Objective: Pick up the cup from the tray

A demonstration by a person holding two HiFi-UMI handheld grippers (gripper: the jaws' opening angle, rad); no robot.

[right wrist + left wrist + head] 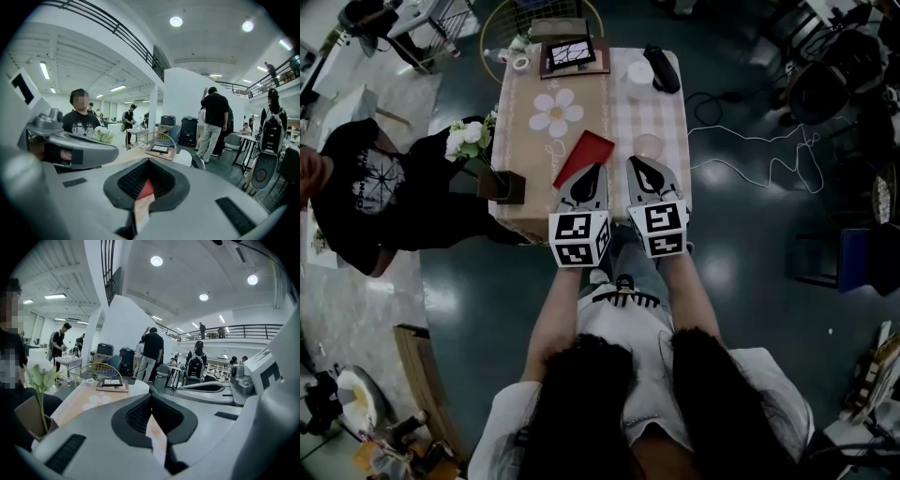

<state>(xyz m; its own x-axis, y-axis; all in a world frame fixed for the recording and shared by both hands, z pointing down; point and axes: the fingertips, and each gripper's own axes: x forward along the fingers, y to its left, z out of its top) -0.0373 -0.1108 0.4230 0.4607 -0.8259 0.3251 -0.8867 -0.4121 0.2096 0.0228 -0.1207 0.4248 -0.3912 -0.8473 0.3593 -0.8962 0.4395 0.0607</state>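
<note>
A pale, see-through cup (649, 145) stands on the checked cloth near the table's near right corner. A flat red tray (584, 156) lies just left of it, apart from it. My right gripper (637, 163) is shut and empty, its tip just short of the cup. My left gripper (594, 170) is shut too, over the red tray's near end. In the left gripper view the jaws (151, 397) meet with nothing between them. The right gripper view shows shut jaws (149, 162) with the red tray (146, 188) below. A white cup (639, 73) stands at the far right.
At the table's far edge lie a dark tray with a framed picture (574, 58), a tape roll (521, 63) and a black object (662, 68). White flowers (469, 139) in a brown box (508, 187) stand at the near left corner. A seated person (366, 192) is at left.
</note>
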